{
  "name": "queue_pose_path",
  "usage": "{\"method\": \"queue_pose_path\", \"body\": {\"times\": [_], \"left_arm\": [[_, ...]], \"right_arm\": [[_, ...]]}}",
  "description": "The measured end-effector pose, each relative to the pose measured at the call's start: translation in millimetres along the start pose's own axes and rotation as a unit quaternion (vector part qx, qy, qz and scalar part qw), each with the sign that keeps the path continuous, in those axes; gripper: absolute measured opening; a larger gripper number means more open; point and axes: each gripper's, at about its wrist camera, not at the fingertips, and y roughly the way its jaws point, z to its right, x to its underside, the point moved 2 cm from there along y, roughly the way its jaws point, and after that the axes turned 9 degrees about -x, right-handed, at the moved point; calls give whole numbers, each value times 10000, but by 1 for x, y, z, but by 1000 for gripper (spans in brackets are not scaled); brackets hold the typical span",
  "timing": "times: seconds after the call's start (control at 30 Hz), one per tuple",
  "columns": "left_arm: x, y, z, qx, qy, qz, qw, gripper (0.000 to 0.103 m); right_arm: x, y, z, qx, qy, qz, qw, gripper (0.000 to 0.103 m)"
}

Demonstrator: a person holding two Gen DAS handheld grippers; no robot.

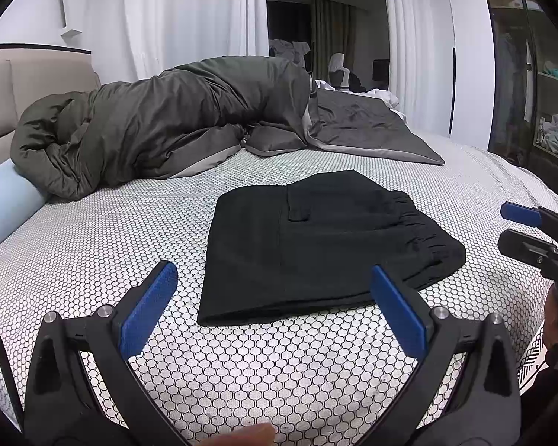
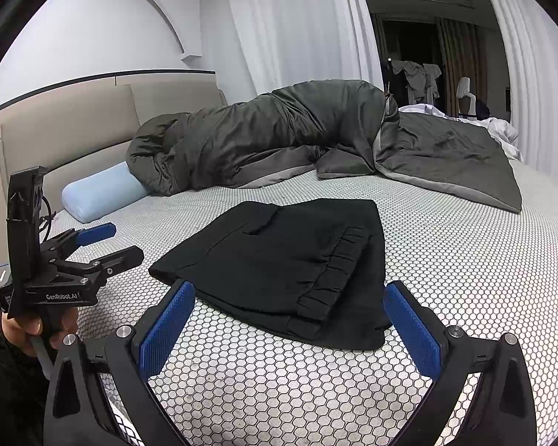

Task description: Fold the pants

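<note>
On the honeycomb-patterned bed sheet point(image 1: 241, 364) the black fabric pants point(image 1: 316, 245) lie folded into a compact rectangle, while the left gripper point(image 1: 275, 308) and right gripper point(image 2: 290, 323) hover apart — both spread, empty — seemingly because folding looks done.

You are looking at open honeycomb-print sheet point(image 1: 137, 230) lying bare in front of and to the left of the folded pants point(image 1: 316, 245), so both spread grippers are finding room there. Behind, the bunched dark duvet point(image 1: 175, 122) is walling off the far side (with the pale blue bolster point(image 1: 7, 204) just beside it). The left gripper point(image 2: 104, 245) is hovering left of the pants, apart from them.
</note>
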Motion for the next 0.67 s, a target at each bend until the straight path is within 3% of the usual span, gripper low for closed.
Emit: {"method": "queue_pose_path", "body": {"times": [0.67], "left_arm": [[1, 3, -5, 47, 27, -27, 10000, 102]], "right_arm": [[0, 0, -4, 1, -49, -17, 10000, 103]]}}
